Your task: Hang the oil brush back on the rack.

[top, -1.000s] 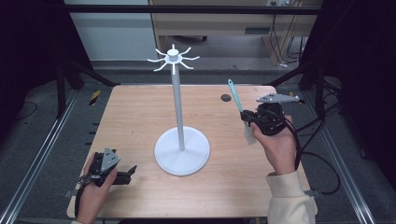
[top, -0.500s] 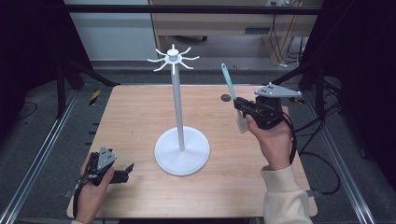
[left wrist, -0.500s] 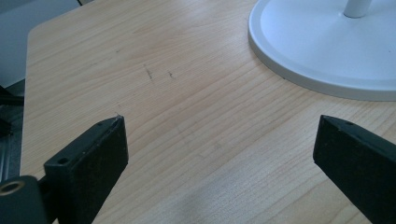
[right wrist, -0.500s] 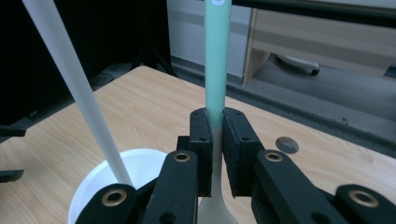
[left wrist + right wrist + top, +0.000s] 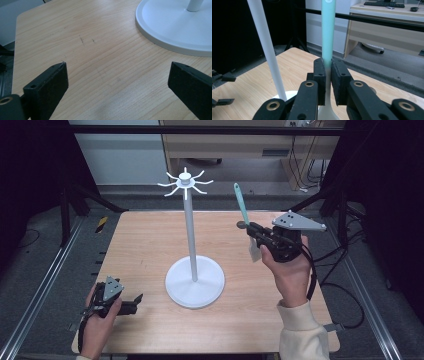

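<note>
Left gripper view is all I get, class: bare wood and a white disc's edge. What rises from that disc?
Observer: A tall white pole topped by a ring of hooks, all bare.
Operator: Where is the other claw?
Observer: The right claw, held up to the right of the pole, is shut on a teal-handled utensil.
Operator: Which way does the handle point?
Observer: Upward, with the pale head below the claw.

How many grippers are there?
2: the left gripper lies low on the table, empty; the right gripper is raised, clamping a teal spatula.
</note>
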Demonstrator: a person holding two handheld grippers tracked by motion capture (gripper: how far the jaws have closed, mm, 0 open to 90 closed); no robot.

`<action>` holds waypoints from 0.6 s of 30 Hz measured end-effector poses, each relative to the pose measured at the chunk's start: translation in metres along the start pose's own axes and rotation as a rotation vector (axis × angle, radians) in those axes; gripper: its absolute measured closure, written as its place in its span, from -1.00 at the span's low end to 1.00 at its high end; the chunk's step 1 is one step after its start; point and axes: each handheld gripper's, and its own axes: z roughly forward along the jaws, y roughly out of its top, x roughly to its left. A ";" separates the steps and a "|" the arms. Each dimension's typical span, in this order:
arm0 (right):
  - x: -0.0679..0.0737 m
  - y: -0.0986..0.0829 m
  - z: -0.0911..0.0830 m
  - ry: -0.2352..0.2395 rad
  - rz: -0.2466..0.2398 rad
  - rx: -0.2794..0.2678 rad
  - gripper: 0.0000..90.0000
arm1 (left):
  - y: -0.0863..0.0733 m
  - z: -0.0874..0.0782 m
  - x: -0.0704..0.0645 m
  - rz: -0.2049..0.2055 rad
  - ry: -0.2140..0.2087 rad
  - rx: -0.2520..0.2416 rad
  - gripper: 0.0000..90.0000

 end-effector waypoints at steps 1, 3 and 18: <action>0.000 0.000 -0.001 0.000 -0.002 -0.006 0.84 | 0.000 0.000 0.000 -0.001 -0.001 0.003 -0.94; 0.000 0.000 -0.001 0.011 0.001 -0.008 0.84 | -0.001 0.002 0.001 -0.026 -0.010 0.007 -0.94; 0.010 0.005 -0.005 0.028 -0.018 -0.047 0.84 | -0.005 0.010 -0.001 -0.071 -0.015 0.040 -0.94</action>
